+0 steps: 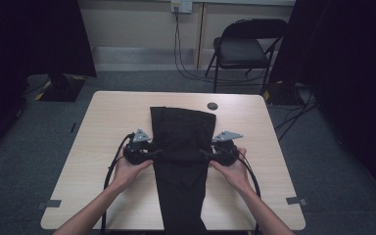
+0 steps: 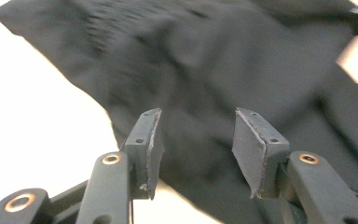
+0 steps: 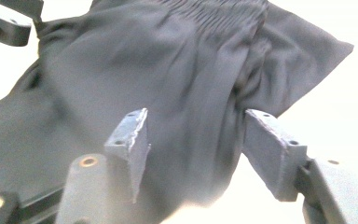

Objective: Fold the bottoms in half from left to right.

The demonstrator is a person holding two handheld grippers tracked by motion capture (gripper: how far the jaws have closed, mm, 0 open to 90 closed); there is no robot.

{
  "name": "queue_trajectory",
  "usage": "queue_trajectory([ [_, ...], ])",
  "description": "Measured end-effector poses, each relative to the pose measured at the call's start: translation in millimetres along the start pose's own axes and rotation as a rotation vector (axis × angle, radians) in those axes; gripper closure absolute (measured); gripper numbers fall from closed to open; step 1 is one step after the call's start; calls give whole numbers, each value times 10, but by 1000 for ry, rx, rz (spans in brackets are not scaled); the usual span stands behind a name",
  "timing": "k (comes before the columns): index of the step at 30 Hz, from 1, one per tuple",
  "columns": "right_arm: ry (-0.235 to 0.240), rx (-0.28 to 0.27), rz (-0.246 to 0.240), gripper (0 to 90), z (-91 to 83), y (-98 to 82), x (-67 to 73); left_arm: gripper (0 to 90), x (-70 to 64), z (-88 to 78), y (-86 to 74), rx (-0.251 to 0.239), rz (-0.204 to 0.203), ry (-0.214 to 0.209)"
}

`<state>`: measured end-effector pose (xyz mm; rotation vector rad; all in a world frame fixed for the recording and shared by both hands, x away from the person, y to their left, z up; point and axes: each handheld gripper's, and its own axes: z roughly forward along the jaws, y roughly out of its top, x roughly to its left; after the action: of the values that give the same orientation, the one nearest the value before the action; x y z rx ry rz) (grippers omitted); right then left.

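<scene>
Black garment (image 1: 183, 147) flat on table (image 1: 107, 127), no container.

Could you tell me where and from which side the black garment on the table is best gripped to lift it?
Probably at its long side edges near the middle, one gripper from each side. The black garment lies flat as a long strip down the table, and the open left gripper and right gripper already face those edges. The gathered elastic band might give a firmer hold.
</scene>
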<state>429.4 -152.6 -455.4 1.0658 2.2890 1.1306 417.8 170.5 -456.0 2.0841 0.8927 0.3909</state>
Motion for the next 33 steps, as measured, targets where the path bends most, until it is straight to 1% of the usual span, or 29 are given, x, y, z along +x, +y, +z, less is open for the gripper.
queue_trajectory([
  [1, 8, -3, 5, 383, -84, -60, 33, 525, -56, -70, -51, 8, 16, -24],
  [2, 17, 2, 5, 380, -156, -125, 68, 525, -111, -118, -112, 12, 22, -48],
  [4, 48, 17, -6, 378, -257, -267, 134, 546, -232, -163, -239, 50, 32, -94],
  [5, 61, 36, -7, 373, -273, -338, 167, 549, -302, -162, -292, 78, 38, -136],
  [6, 69, 58, -7, 368, -274, -404, 202, 551, -375, -157, -338, 103, 55, -156],
  [8, 76, 90, -31, 366, -254, -501, 291, 537, -503, -119, -391, 137, 84, -185],
  [10, 88, 105, -56, 366, -217, -537, 372, 484, -600, -40, -410, 151, 81, -197],
  [11, 92, 111, -67, 369, -196, -541, 402, 441, -643, 9, -415, 165, 104, -209],
  [12, 84, 114, -79, 370, -175, -545, 423, 419, -694, 38, -418, 162, 134, -189],
  [13, 82, 116, -89, 373, -155, -552, 439, 403, -730, 54, -410, 166, 156, -184],
  [14, 76, 126, -104, 371, -137, -561, 451, 377, -749, 66, -407, 167, 173, -183],
  [15, 68, 130, -116, 372, -124, -569, 457, 364, -775, 60, -412, 172, 187, -165],
  [16, 69, 131, -118, 373, -117, -576, 454, 362, -762, 47, -418, 177, 196, -162],
  [17, 71, 133, -113, 372, -116, -578, 443, 362, -759, 36, -429, 173, 187, -153],
  [18, 67, 131, -115, 372, -119, -581, 433, 362, -732, 11, -431, 188, 194, -146],
  [19, 64, 126, -110, 371, -118, -587, 413, 360, -703, -14, -442, 194, 184, -132],
  [20, 64, 127, -100, 371, -119, -591, 389, 360, -672, -31, -459, 194, 166, -130],
  [21, 59, 125, -97, 371, -118, -592, 360, 361, -635, -58, -474, 197, 170, -130],
  [22, 48, 124, -90, 371, -118, -592, 334, 361, -601, -88, -489, 200, 181, -119],
  [23, 38, 125, -87, 371, -119, -590, 308, 362, -574, -104, -506, 194, 167, -113],
  [24, 34, 124, -84, 372, -117, -589, 275, 362, -539, -129, -509, 207, 174, -108],
  [25, 26, 124, -75, 372, -116, -589, 249, 362, -522, -141, -517, 210, 164, -106],
  [26, 21, 126, -72, 372, -117, -587, 224, 362, -514, -148, -520, 216, 143, -112],
  [28, 28, 130, -59, 376, -115, -585, 204, 362, -508, -146, -515, 226, 142, -120],
  [29, 29, 136, -62, 375, -119, -582, 211, 361, -505, -141, -502, 231, 137, -123],
  [30, 35, 143, -68, 373, -126, -569, 215, 372, -489, -151, -481, 233, 146, -129],
  [31, 35, 136, -70, 370, -145, -554, 222, 381, -466, -166, -457, 214, 142, -132],
  [32, 43, 115, -65, 369, -170, -529, 215, 392, -416, -187, -419, 179, 115, -135],
  [33, 47, 89, -52, 368, -206, -481, 197, 415, -387, -198, -395, 156, 95, -130],
])
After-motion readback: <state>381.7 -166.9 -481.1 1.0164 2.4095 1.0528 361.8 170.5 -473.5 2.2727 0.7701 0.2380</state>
